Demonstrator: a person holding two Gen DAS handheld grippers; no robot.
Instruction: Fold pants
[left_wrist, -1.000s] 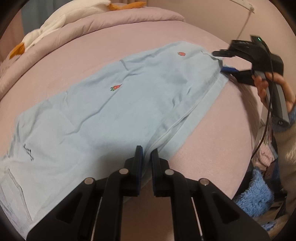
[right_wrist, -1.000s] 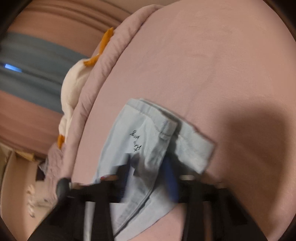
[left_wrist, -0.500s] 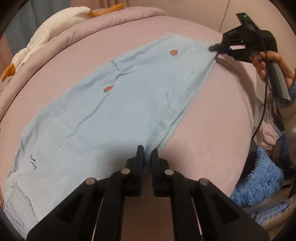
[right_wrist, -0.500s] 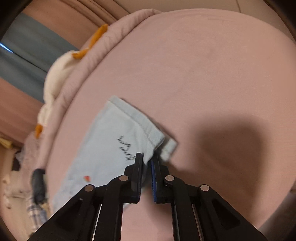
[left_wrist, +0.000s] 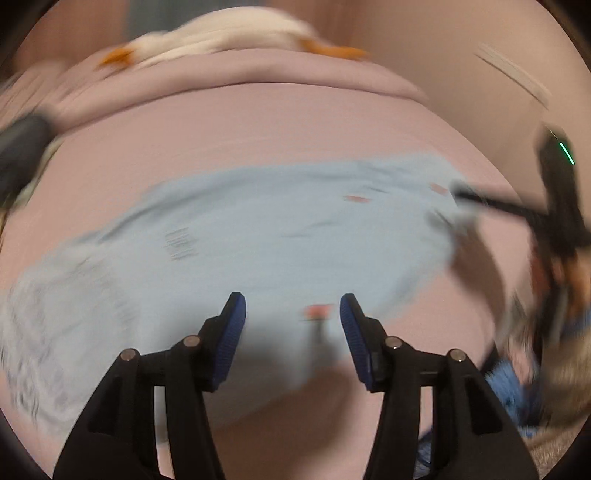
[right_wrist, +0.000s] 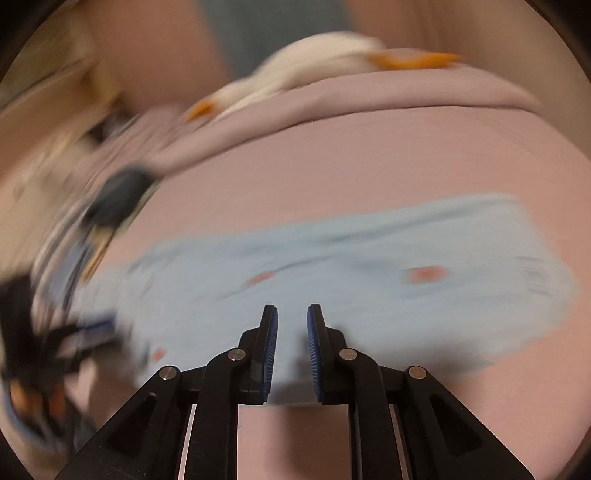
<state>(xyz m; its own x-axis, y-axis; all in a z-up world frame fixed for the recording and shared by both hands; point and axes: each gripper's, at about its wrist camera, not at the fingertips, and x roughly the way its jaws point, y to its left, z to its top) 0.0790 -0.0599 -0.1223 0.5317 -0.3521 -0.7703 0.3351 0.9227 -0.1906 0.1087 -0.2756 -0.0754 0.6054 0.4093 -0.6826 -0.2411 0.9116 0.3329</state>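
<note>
The light blue pants (left_wrist: 277, 236) lie flat across the pink bed (left_wrist: 258, 136), with small red prints on them. Both views are smeared by motion. My left gripper (left_wrist: 292, 306) is open wide just above the pants' near edge, with nothing between its blue pads (left_wrist: 231, 332). My right gripper (right_wrist: 292, 317) is open by a narrower gap over the near edge of the pants (right_wrist: 332, 273) and holds nothing. The left wrist view shows the right gripper (left_wrist: 554, 206) at the pants' right end. The right wrist view has the left gripper (right_wrist: 37, 332) blurred at the pants' left end.
A white plush toy (left_wrist: 229, 40) with orange parts lies behind a rolled pink duvet (left_wrist: 258, 74) at the back of the bed. A blue fluffy item (left_wrist: 509, 380) sits off the bed's right side. A wall (left_wrist: 461, 44) rises behind.
Both grippers were shut at the pants' edges and now stand open with nothing in them. Both cameras have swung quickly, so the pants now lie crosswise in each view.
</note>
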